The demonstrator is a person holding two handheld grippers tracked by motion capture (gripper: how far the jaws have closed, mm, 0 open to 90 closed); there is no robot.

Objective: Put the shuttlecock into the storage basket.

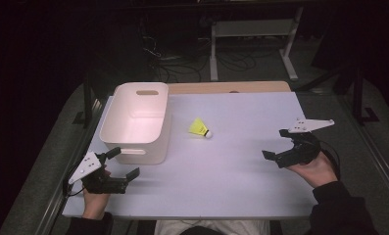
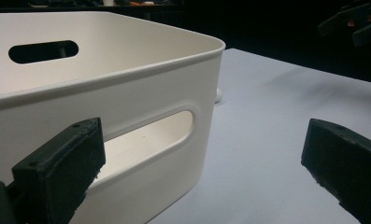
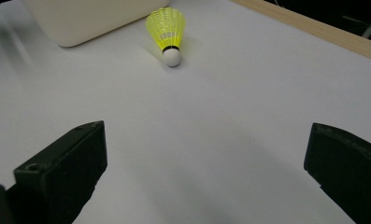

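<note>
A yellow shuttlecock (image 1: 200, 128) with a white cork lies on its side on the white table, just right of a cream plastic bin (image 1: 137, 121). The bin's inside looks bare. My left gripper (image 1: 123, 164) sits open at the table's front left, close to the bin's near wall (image 2: 127, 116), with nothing between its jaws. My right gripper (image 1: 276, 143) is open at the right side, pointing toward the shuttlecock (image 3: 168, 33), which lies well ahead of its jaws. The other hand's gripper (image 2: 356, 23) appears far off in the left gripper view.
The white table top (image 1: 231, 166) has a wooden strip (image 1: 231, 87) along its far edge. A metal frame (image 1: 253, 39) and cables lie on the dark floor beyond. The bin has handle slots (image 2: 43, 50) in its walls.
</note>
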